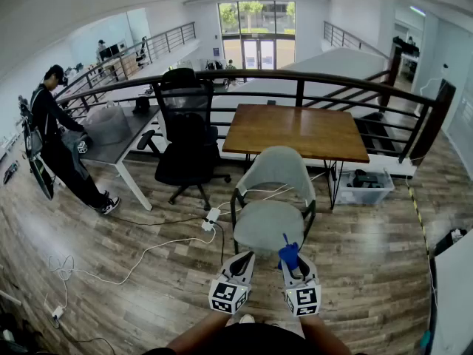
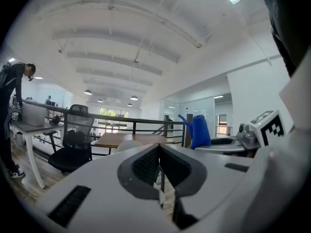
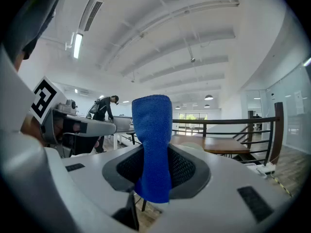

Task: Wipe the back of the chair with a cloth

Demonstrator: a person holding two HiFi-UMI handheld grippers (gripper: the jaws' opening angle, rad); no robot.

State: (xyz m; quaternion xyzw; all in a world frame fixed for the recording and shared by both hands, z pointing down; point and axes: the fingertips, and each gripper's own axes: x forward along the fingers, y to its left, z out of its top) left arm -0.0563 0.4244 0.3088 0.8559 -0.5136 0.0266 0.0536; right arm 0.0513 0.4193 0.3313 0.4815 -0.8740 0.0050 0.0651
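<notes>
Head view: both grippers are held low and close together at bottom centre, forearms coming in from the bottom edge, jaws pointing forward at the grey chair [image 1: 275,198]. The left gripper [image 1: 244,257] is just left of the right gripper [image 1: 290,263], marker cubes facing up. A blue cloth [image 1: 288,254] sticks up from the right gripper's tips, near the chair's seat front and not touching it. The chair's back is on the far side, against a wooden table [image 1: 295,130]. A clear bin [image 1: 363,187] sits on the floor under the table's right end with dark stuff in it (can't tell what). There's a black office chair [image 1: 186,139] to the left and a person [image 1: 59,139] bent at a grey desk [image 1: 111,146].

Left gripper view: the jaws are pressed together with nothing between them. The camera tilts up, showing mostly ceiling, and the cloth shows to the right.

Right gripper view: the jaws are clamped on the cloth, a folded strip standing up above the pads with its short end hanging below.
</notes>
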